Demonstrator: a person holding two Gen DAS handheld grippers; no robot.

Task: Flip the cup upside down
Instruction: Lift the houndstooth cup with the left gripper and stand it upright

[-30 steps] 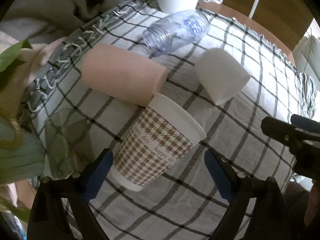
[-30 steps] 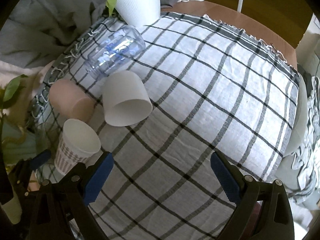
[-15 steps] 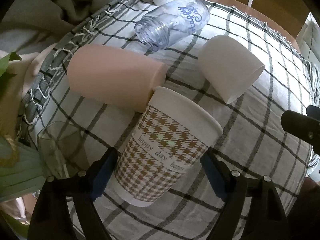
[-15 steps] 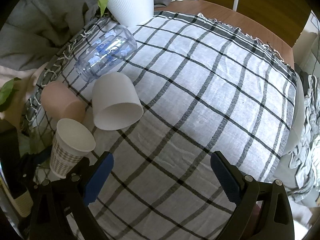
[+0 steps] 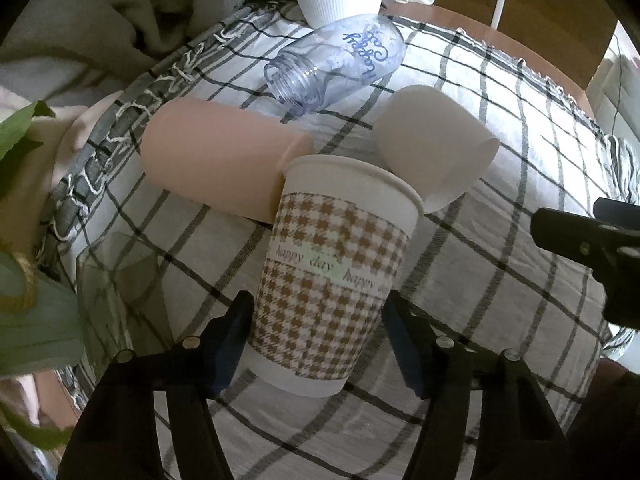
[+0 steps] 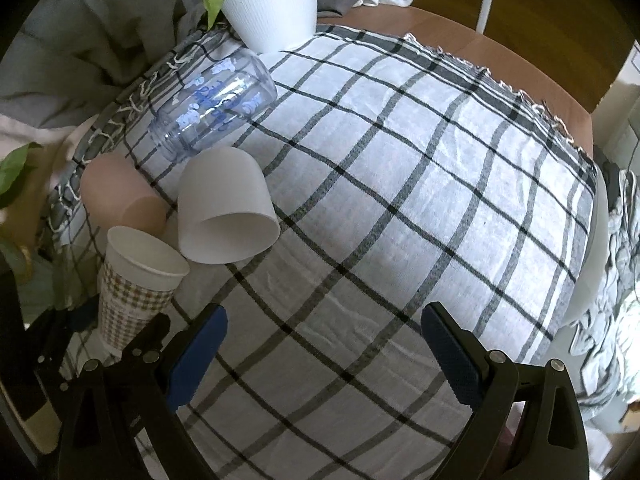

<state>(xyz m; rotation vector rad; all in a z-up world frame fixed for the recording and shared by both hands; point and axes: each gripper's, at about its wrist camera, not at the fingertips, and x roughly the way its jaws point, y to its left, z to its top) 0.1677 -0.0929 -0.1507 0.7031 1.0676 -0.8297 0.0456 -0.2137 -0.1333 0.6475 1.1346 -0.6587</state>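
Note:
A paper cup (image 5: 336, 272) with a brown houndstooth band stands nearly upright, mouth up, on the checked cloth. My left gripper (image 5: 320, 340) straddles its lower part, with the blue pads close on both sides; contact is unclear. The cup also shows at the left of the right wrist view (image 6: 136, 280). My right gripper (image 6: 324, 356) is open and empty over bare cloth to the cup's right.
A pink cup (image 5: 216, 168), a white cup (image 5: 432, 152) and a clear bottle (image 5: 340, 64) lie on their sides just behind the paper cup. A white ribbed plant pot (image 6: 272, 0) stands at the back. A clear glass (image 5: 116, 272) stands at left.
My left gripper moved forward and its jaws narrowed around the paper cup. The cup went from tilted to nearly upright. The right gripper stayed open, shifting slightly.

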